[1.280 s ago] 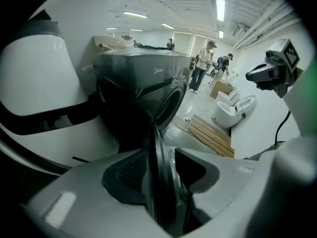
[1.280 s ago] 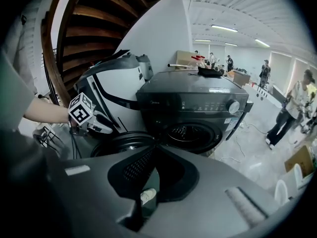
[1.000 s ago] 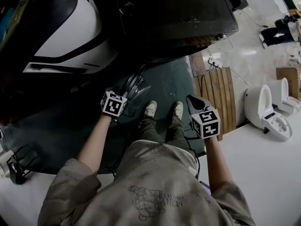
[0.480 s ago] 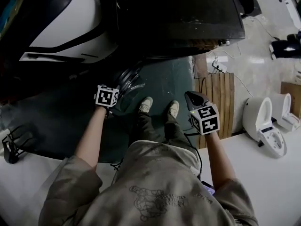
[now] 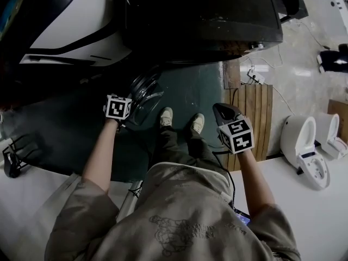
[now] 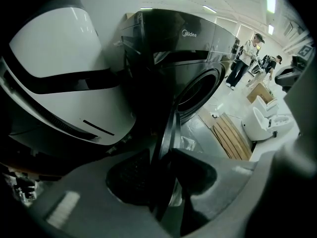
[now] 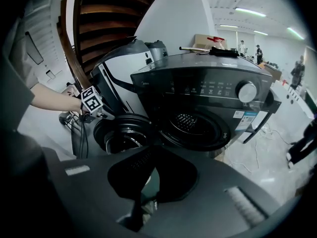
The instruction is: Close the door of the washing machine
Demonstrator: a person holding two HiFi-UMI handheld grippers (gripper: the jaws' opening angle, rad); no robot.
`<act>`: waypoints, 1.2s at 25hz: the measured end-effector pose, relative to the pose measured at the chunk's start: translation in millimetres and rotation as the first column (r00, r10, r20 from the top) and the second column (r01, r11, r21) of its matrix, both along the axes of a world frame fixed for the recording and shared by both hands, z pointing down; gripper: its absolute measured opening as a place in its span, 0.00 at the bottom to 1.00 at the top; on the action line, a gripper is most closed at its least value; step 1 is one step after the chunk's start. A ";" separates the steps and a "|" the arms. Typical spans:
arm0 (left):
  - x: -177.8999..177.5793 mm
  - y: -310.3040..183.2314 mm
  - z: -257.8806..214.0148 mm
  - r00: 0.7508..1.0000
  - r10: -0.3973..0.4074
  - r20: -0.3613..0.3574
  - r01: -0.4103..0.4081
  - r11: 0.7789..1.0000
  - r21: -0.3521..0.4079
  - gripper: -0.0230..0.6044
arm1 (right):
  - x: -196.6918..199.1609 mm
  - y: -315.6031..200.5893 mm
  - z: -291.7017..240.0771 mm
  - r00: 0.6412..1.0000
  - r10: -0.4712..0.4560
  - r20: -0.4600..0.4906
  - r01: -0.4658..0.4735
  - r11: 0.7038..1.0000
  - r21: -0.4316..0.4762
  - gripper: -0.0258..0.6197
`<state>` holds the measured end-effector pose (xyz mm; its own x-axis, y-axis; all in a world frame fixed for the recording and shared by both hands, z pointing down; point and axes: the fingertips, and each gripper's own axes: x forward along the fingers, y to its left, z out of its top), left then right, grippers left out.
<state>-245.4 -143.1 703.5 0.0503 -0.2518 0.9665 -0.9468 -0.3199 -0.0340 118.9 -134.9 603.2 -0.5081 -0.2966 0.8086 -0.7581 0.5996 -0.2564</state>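
Dim and underexposed throughout, ceiling strip lights (image 7: 250, 11) glare overhead while fisheye edges bend and darken.

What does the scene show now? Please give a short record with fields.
washing machine: dark, front-loading
door: open, swung away from the drum opening
left gripper: jaws closed on the door's edge
right gripper: jaws together, holding nothing, apart from the machine
task state: door not yet closed
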 end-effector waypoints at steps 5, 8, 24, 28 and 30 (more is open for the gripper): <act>14.0 7.3 -1.4 1.000 -0.007 0.013 0.007 1.000 -0.020 0.25 | 12.8 5.8 0.5 1.000 0.006 0.016 -0.006 1.000 0.001 0.09; 24.3 13.5 -1.5 1.000 -0.010 0.012 0.011 1.000 -0.026 0.25 | 19.3 10.8 0.4 1.000 0.013 0.021 -0.013 1.000 -0.003 0.09; 106.4 32.0 4.7 0.949 -0.204 -0.241 0.203 0.979 -0.032 0.23 | 46.0 48.1 1.9 0.999 0.050 0.022 -0.050 0.999 0.001 0.09; 129.1 27.6 7.4 0.902 -0.292 -0.317 0.289 0.956 -0.059 0.24 | 55.1 54.0 1.0 0.996 0.080 0.027 -0.080 0.997 0.004 0.09; 141.1 23.8 8.9 0.881 -0.324 -0.346 0.320 0.945 -0.071 0.25 | 60.7 55.7 1.6 0.995 0.100 0.028 -0.100 0.995 0.003 0.09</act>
<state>-104.3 -119.3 712.4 0.3022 -0.3003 0.9047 -0.9479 0.0060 0.3186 179.5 -79.2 604.9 -0.4980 -0.3507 0.7931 -0.8069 0.5224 -0.2757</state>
